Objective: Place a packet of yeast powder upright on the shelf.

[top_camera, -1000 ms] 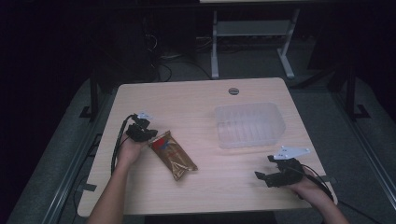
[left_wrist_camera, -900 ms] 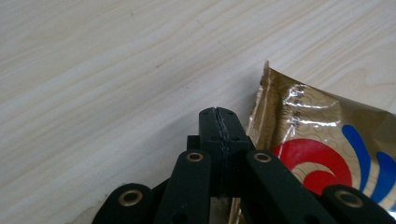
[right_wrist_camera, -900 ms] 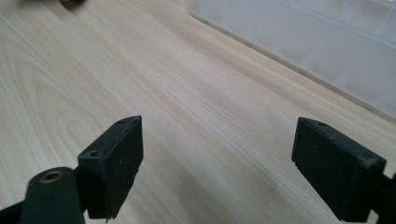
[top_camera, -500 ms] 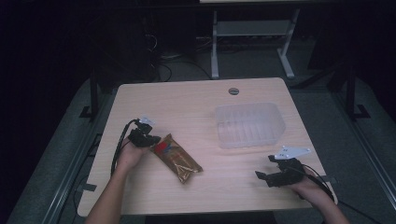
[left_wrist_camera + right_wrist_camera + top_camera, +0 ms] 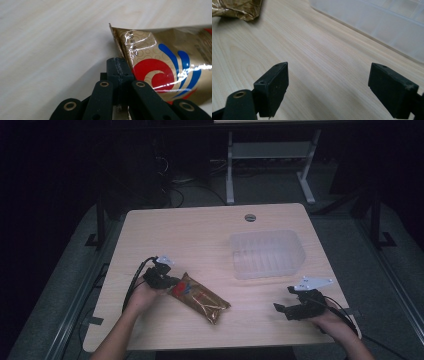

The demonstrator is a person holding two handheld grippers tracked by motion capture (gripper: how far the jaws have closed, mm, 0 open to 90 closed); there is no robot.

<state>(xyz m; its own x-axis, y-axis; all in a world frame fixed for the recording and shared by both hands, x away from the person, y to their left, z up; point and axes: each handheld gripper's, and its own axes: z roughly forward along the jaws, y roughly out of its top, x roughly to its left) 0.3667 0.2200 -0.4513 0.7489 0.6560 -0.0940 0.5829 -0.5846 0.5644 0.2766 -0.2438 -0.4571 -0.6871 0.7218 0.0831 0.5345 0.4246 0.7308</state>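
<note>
Glossy crinkled foil packet, matt pale wood-grain table, translucent plastic tub.

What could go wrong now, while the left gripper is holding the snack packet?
The left gripper pinches only the thin edge of the packet, so the foil could slip out or tear when pulled. The packet lies far from the clear bin, so a long drag could lose it. The right gripper rests open and apart, giving no support.

Packet lies left of container.
</note>
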